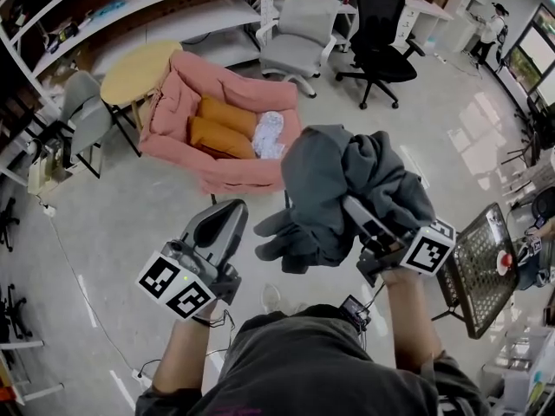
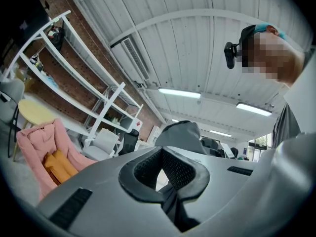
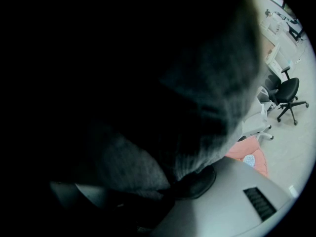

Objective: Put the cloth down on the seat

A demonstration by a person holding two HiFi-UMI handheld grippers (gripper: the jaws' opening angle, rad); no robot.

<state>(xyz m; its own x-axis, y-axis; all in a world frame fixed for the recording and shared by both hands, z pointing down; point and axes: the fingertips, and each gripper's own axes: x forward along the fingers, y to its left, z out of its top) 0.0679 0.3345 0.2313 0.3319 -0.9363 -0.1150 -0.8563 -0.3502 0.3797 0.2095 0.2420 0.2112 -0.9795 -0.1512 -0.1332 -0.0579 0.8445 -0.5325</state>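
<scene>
The dark grey cloth (image 1: pixel 347 176) hangs bunched in the air over the pale floor (image 1: pixel 113 215), well short of the seat and not touching it. The right hand-held gripper (image 1: pixel 357 211) is clamped on it: its jaws are buried in the folds, and in the right gripper view the fabric fills almost the whole picture, with one black pad pressed against it. A loose sleeve-like end droops to the left, just beside the tip of the left hand-held gripper (image 1: pixel 230 215).

The left hand-held gripper has its jaws together. In the left gripper view the black pads meet, and the cloth rises as a grey hump beyond them. Whether any fold is caught between them cannot be told; from the head view the tip looks free of the fabric.

The seat — a pink armchair (image 1: pixel 247 180) — stands farther off and to the left. It carries 2 orange cushions (image 1: pixel 221 128) and 1 pale patterned cushion (image 1: pixel 270 133). A round yellow table (image 1: pixel 139 69) stands at its far left. A grey office chair (image 1: pixel 303 33) and a black office chair (image 1: pixel 381 33) stand beyond it, to the right.
</scene>
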